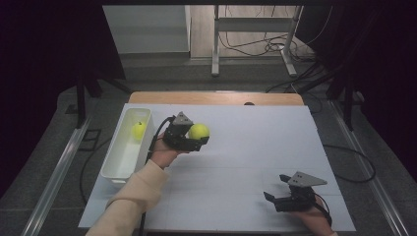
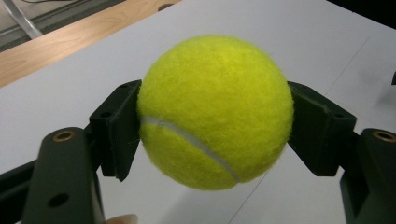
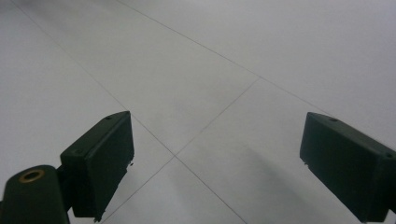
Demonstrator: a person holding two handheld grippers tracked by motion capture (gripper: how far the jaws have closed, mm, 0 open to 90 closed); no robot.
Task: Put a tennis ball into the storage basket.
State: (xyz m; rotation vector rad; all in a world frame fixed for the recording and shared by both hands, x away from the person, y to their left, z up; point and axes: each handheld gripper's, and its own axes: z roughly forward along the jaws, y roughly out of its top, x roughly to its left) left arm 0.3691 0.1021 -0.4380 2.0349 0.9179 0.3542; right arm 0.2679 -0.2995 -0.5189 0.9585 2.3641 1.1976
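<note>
A: Where is the ball, and what holds it?

B: The ball [image 1: 199,131] sits pinched in the left gripper [image 1: 194,140], above the table [image 1: 255,147], nearer the far-left corner than the middle. In the left gripper view the two black pads [image 2: 116,128] press on opposite sides of the ball [image 2: 215,112], and its white seam runs across the lower front. White surface shows beneath it, so it hangs clear of the table.

A: What lies beside it?

B: A white bin [image 1: 125,145] stands along the left edge, its long side parallel to that edge. A second ball [image 1: 138,130] lies inside, toward the far end. The held ball is just to the right of the bin, apart from its rim.

A: How does the left hand come in?

B: The hand [image 1: 164,155] holds the gripper from below and behind; a cream sleeve [image 1: 133,201] rises from the near edge. A black cable trails from the gripper toward the sleeve.

A: And the right gripper?

B: The right gripper [image 1: 280,189] is near the near-right corner, well apart from the ball, with its grey plate on top. In the right gripper view its jaws stand spread wide over bare table [image 3: 224,70], nothing between them.
</note>
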